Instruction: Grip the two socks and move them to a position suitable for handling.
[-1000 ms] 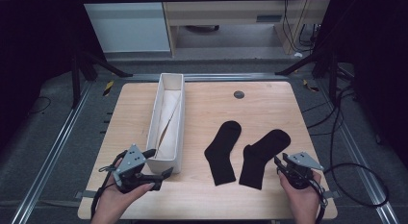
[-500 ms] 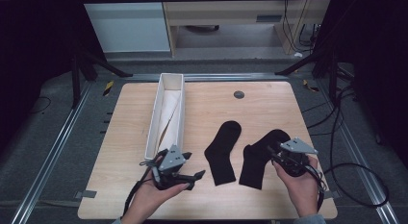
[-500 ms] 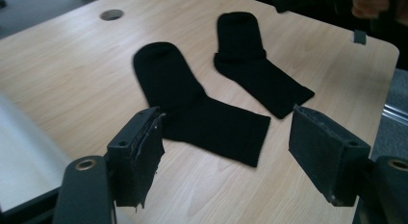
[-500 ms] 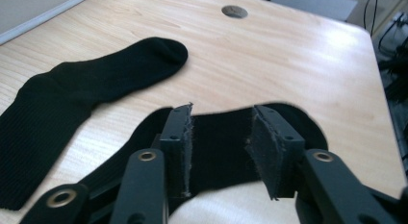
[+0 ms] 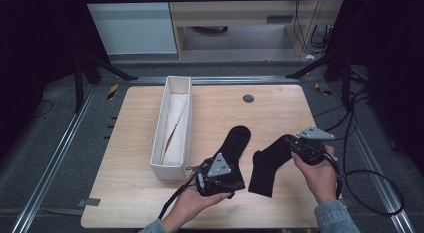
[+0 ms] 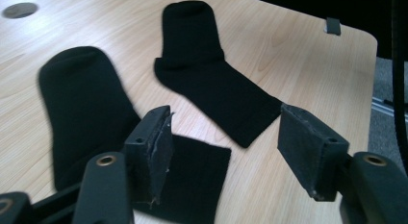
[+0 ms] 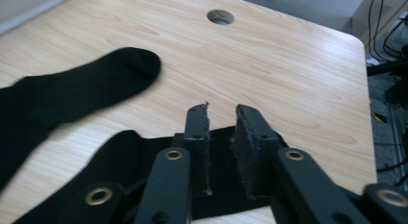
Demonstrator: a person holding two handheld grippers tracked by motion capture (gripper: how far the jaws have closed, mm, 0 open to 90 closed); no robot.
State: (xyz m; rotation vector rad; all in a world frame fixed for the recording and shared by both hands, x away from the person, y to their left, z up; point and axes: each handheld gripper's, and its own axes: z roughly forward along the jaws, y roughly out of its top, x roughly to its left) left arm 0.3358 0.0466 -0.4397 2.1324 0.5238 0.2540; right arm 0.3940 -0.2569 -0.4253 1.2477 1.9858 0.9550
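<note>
Left gripper [image 5: 234, 185] jaws apart over sock [image 5: 235, 143]; right gripper [image 5: 291, 141] nearly closed, empty. White box [image 5: 159, 143] w/ paper lining.

White open box [image 5: 172, 127] on wooden table [image 5: 280, 105], round hole [image 5: 248, 98] near far edge.

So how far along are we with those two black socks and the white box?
Nothing looks done: both socks lie flat on the table, and the white box holds no sock. In hand: the left tongs stand open over the left sock's cuff; the right tongs sit over the right sock, jaws nearly closed, with a gap. Left: gripping, pairing or boxing them, presumably.
</note>
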